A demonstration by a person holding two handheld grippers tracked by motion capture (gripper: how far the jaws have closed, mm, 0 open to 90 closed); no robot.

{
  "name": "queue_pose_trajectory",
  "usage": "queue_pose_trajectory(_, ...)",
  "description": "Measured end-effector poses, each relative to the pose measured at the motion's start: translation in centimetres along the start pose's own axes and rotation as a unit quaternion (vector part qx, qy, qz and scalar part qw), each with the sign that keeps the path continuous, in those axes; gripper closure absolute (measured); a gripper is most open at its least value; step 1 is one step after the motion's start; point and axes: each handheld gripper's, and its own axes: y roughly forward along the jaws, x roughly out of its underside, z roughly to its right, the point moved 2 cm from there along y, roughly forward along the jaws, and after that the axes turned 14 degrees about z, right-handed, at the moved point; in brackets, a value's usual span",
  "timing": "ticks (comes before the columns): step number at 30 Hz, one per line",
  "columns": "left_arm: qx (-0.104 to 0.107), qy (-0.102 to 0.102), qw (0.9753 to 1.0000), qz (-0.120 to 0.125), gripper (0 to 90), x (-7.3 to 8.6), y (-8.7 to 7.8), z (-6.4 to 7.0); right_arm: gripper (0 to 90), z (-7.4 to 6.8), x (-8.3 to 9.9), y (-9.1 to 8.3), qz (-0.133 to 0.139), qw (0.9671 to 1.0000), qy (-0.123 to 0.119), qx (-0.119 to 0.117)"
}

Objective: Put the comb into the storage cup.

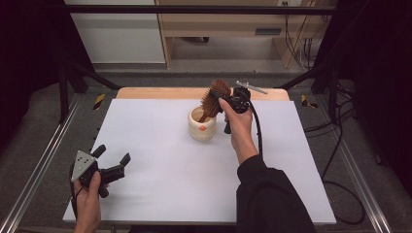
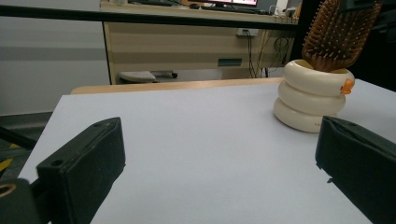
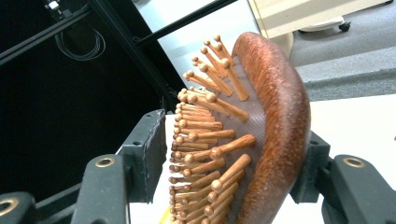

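White bench (image 1: pixel 160 194); cream ringed cup (image 1: pixel 202 124) mid-bench. Right gripper (image 1: pixel 232 100) jaws pinching wooden hairbrush (image 1: pixel 214 98), head above cup, handle inside. Left gripper (image 1: pixel 112 162) near bench corner, 2 jaws spread, holding nothing.

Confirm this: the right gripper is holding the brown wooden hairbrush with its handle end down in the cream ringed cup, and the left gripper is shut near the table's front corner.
One detail is wrong: the left gripper is open, not shut. The left gripper view shows its jaws spread wide with nothing between them. The rest holds: the right gripper holds the brown wooden hairbrush, handle end down in the cream ringed cup.
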Motion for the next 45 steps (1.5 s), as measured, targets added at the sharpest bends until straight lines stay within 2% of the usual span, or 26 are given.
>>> queue_pose_trajectory(4,0.000,0.000,1.0000,0.000,1.6,0.0,0.0,0.0,35.3,-0.1,0.0,0.0,-0.001,1.0000,-0.008,0.002)
queue_pose_trajectory(11,0.000,0.000,1.0000,0.000,1.6,0.0,0.0,0.0,28.1,-0.3,-0.2,-0.2,-0.002,0.9993,-0.037,0.012)
queue_pose_trajectory(19,-0.003,0.000,1.0000,0.001,1.6,0.0,0.0,0.0,20.5,-0.5,-0.9,-1.0,0.002,0.9985,-0.053,0.016)
queue_pose_trajectory(25,-0.003,0.000,1.0000,0.000,1.4,0.0,0.0,0.0,12.7,-0.6,-1.7,-2.1,0.006,0.9955,-0.093,0.019)
queue_pose_trajectory(29,-0.004,0.003,1.0000,0.004,1.4,-0.1,-0.1,-0.1,10.1,-0.5,-2.1,-3.0,0.008,0.9909,-0.133,0.018)
queue_pose_trajectory(36,0.001,0.001,1.0000,0.003,1.3,-0.1,-0.1,-0.2,9.1,-0.5,-2.8,-5.0,0.014,0.9866,-0.162,0.014)
queue_pose_trajectory(37,-0.003,0.003,1.0000,0.003,0.7,-0.1,-0.2,-0.2,8.2,-0.5,-3.0,-5.3,0.016,0.9864,-0.163,0.009)
queue_pose_trajectory(39,0.007,0.000,1.0000,0.004,1.6,-0.2,-0.3,-0.2,8.1,-0.4,-3.3,-6.1,0.023,0.9854,-0.169,0.004)
queue_pose_trajectory(45,0.010,-0.001,0.9999,0.005,1.1,-0.2,-0.4,-0.3,8.5,0.1,-4.1,-7.8,0.029,0.9850,-0.170,-0.004)
